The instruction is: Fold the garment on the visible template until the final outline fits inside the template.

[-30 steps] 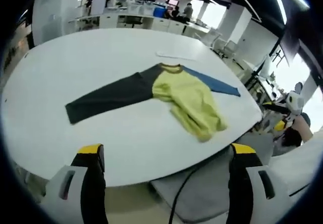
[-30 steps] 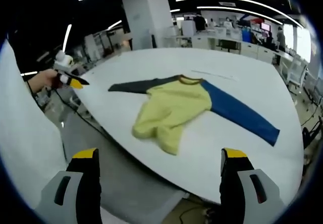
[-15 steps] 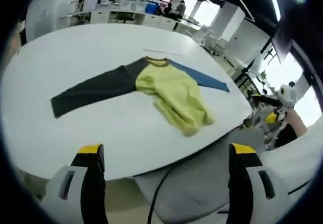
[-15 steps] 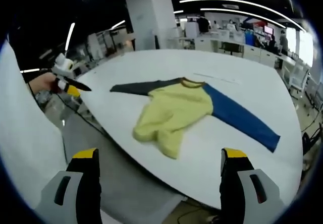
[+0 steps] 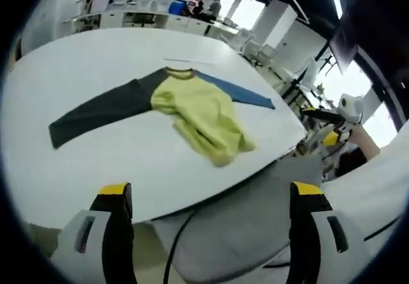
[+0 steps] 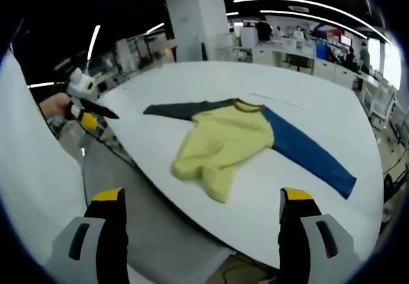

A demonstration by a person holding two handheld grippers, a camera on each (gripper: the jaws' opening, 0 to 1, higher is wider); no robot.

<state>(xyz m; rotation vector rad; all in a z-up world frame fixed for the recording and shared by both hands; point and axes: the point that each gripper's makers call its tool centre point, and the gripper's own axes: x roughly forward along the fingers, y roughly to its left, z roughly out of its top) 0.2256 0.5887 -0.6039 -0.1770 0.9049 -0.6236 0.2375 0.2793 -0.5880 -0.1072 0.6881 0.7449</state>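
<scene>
Nearest, my left gripper (image 5: 204,201) and right gripper (image 6: 203,204): both sets of fingers spread wide, holding nothing, off the near edge of the tabletop (image 5: 96,169). Beyond, on the white tabletop: the garment (image 6: 230,140), a long-sleeved shirt with yellow body bunched and rumpled at its hem, dark sleeve (image 5: 96,111) stretched one way, blue sleeve (image 6: 310,153) the other, collar on the far side. Step in hand, as I judge it: approach and flatten the body before folding sleeves inward, taking each cuff cleanly. Template outline: I cannot make one out; a faint line (image 5: 188,61) past the collar is too small to identify.
</scene>
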